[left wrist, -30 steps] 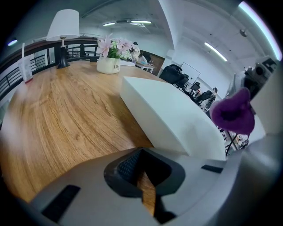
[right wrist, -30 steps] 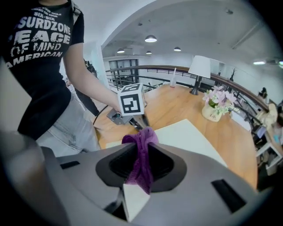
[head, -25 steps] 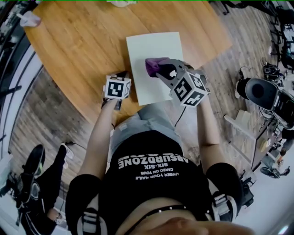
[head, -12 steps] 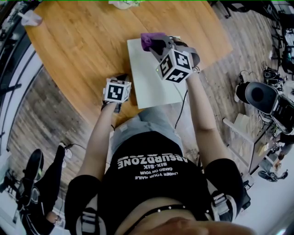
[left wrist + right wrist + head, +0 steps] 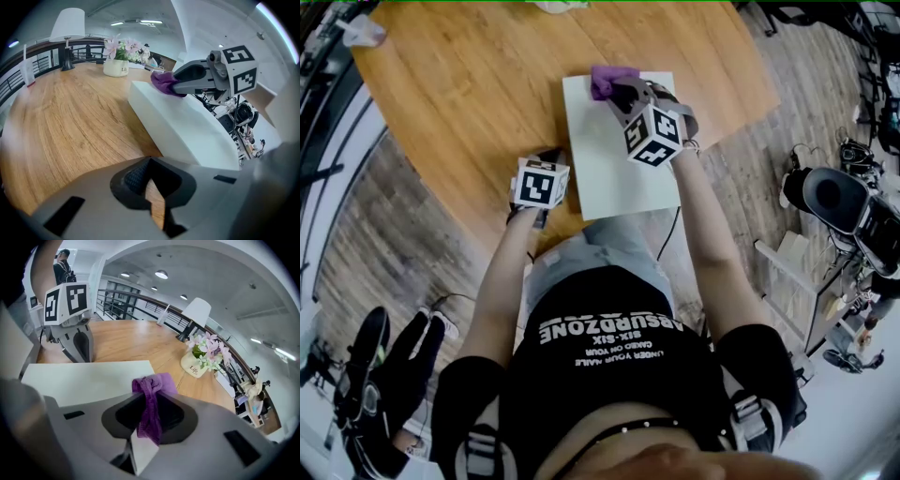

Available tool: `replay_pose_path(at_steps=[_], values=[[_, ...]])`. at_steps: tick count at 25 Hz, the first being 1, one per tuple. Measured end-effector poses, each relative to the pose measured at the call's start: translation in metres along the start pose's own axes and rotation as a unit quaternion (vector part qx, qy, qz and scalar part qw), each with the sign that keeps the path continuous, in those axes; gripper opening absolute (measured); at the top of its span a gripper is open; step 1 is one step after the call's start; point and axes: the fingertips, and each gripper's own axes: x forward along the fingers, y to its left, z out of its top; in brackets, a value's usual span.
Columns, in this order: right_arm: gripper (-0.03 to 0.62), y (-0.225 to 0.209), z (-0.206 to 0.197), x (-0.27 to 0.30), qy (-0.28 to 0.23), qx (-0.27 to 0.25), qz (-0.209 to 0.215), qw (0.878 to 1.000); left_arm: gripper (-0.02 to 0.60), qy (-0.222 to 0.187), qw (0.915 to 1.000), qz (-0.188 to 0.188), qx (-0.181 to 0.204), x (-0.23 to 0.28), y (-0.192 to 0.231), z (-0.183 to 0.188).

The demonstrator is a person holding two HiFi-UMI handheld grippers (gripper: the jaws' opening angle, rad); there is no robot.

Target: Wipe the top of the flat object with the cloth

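The purple cloth (image 5: 150,399) is soft and crinkly, and my right claw (image 5: 620,94) has its two jaws squeezed on it. A bunched strip of it hangs down between them. The rest of the cloth is pressed flat on the top of the white board (image 5: 619,159), right at the board's far edge. The board is a smooth, flat rectangle with thick, straight sides. It lies on the round wooden table (image 5: 469,94), close to the edge nearest me. The table is shiny and brown, with long wavy lines in the wood. My left claw (image 5: 150,187) is just beside the left side of the board, near the table's edge. Its jaws are pushed together with only a thin slit between them, and nothing is in them. Farther back on the table stands a round white pot (image 5: 194,364) with pink flowers, and next to it a lamp (image 5: 67,26) with a white shade.
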Motion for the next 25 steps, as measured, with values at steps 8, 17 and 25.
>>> replay_pose_path(at_steps=[8, 17, 25], values=[[0.092, -0.004, 0.003, 0.002, -0.006, 0.015, -0.007, 1.000, 0.014, 0.004, 1.0000, 0.000, -0.004, -0.001, 0.002, 0.003], [0.094, 0.006, 0.001, -0.006, 0.002, 0.001, 0.001, 1.000, 0.014, -0.003, 0.9999, 0.010, 0.006, 0.002, 0.002, 0.000], [0.093, 0.017, -0.001, -0.012, -0.001, 0.009, 0.005, 1.000, 0.014, -0.003, 0.9998, 0.014, 0.010, 0.001, 0.004, 0.000]])
